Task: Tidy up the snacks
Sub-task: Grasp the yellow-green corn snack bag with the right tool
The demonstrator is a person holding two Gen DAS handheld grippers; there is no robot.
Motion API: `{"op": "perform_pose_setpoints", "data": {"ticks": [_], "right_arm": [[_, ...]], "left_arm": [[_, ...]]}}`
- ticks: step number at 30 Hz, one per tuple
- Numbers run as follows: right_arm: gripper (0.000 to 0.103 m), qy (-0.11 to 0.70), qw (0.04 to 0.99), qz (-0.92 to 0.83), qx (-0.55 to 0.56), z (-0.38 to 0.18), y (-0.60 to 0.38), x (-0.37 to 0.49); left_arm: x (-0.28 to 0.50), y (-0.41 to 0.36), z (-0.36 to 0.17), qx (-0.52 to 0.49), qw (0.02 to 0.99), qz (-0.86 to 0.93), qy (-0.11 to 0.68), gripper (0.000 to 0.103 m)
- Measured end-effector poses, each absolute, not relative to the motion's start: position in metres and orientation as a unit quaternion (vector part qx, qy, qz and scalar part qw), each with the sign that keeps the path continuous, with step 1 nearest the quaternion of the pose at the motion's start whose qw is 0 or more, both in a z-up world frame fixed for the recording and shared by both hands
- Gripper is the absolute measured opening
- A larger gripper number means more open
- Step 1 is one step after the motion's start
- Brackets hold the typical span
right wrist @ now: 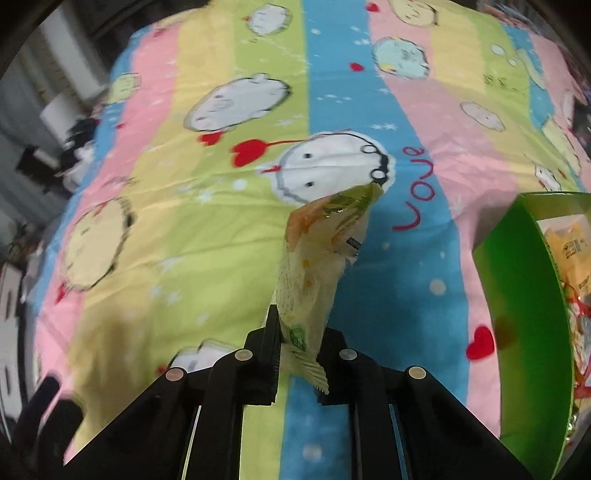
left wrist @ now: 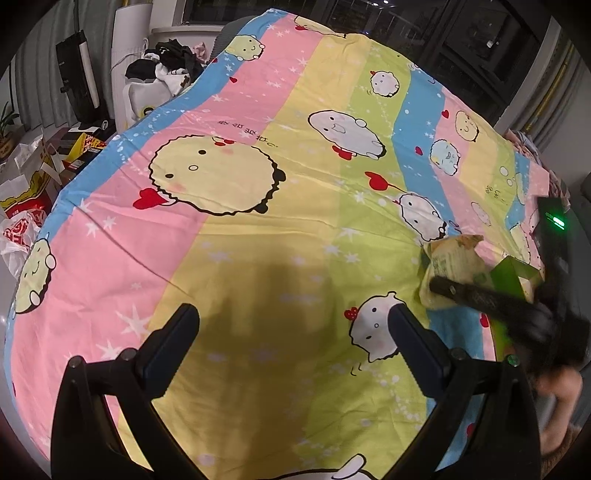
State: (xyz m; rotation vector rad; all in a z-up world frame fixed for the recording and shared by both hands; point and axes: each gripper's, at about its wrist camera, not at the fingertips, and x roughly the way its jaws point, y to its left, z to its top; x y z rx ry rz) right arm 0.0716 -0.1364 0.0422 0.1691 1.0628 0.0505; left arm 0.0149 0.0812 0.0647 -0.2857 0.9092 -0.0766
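Note:
My right gripper (right wrist: 295, 332) is shut on a pale yellow-green snack packet (right wrist: 317, 258) and holds it upright above the striped cartoon bedsheet (right wrist: 221, 184). A green box (right wrist: 524, 332) with several snack packets inside stands to its right. In the left wrist view the same packet (left wrist: 450, 258) and the green box (left wrist: 517, 275) show at the right edge, with the right gripper (left wrist: 439, 286) beside them. My left gripper (left wrist: 293, 314) is open and empty over the sheet.
The sheet (left wrist: 258, 184) covers a bed. Left of the bed lie plastic bags and boxes (left wrist: 33, 192) on the floor, and a pile of clothes (left wrist: 166, 70) at the far left. Dark windows (left wrist: 443, 33) stand behind.

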Motion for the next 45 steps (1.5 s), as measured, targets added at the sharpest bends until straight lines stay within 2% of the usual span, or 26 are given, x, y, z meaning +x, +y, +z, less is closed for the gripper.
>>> {"op": "perform_pose_setpoints", "data": {"ticks": [4,10,15,18,20,21,22,24,26,31,36,38,41,45], "right_arm": [[0.012,0.516,0.845,0.114,0.085,0.049,-0.126,0.035],[0.011,0.539,0.812,0.201,0.098,0.045,-0.117,-0.006],[0.011,0.573,0.786,0.229,0.04,0.045,-0.106,-0.018],[0.022,0.566,0.801,0.187,0.057,0.048,-0.118,-0.013],[0.042,0.557,0.813,0.156,0.075,0.051,-0.131,-0.009],[0.048,0.548,0.82,0.143,0.085,0.053,-0.137,-0.009],[0.056,0.539,0.827,0.133,0.094,0.055,-0.142,-0.008],[0.059,0.517,0.839,0.127,0.117,0.059,-0.152,-0.005],[0.06,0.511,0.838,0.137,0.136,0.061,-0.155,-0.005],[0.06,0.515,0.815,0.161,0.214,0.048,-0.163,0.009],[0.06,0.517,0.817,0.166,0.197,0.038,-0.156,0.018],[0.06,0.517,0.817,0.172,0.188,0.035,-0.153,0.021],[0.06,0.521,0.817,0.173,0.175,0.028,-0.144,0.025],[0.06,0.537,0.807,0.184,0.165,0.019,-0.136,0.028]], "left_arm": [[0.015,0.078,0.064,-0.134,0.889,-0.036,0.438,0.102],[0.013,0.074,0.065,-0.132,0.888,-0.045,0.438,0.102],[0.011,0.068,0.064,-0.128,0.886,-0.058,0.442,0.101],[0.01,0.061,0.063,-0.12,0.884,-0.069,0.446,0.101],[0.009,0.055,0.062,-0.119,0.88,-0.079,0.453,0.099],[0.009,0.053,0.06,-0.121,0.875,-0.089,0.459,0.098],[0.008,0.05,0.059,-0.123,0.872,-0.097,0.464,0.095],[0.007,0.044,0.056,-0.134,0.858,-0.124,0.48,0.089],[0.007,0.038,0.054,-0.137,0.847,-0.141,0.493,0.08],[0.007,0.021,0.043,-0.129,0.82,-0.175,0.529,0.074],[0.006,0.02,0.036,-0.138,0.805,-0.174,0.55,0.065],[0.006,0.022,0.032,-0.15,0.798,-0.173,0.557,0.056],[0.004,0.024,0.031,-0.157,0.797,-0.165,0.56,0.048],[0.004,0.024,0.028,-0.175,0.786,-0.175,0.566,0.043]]}}
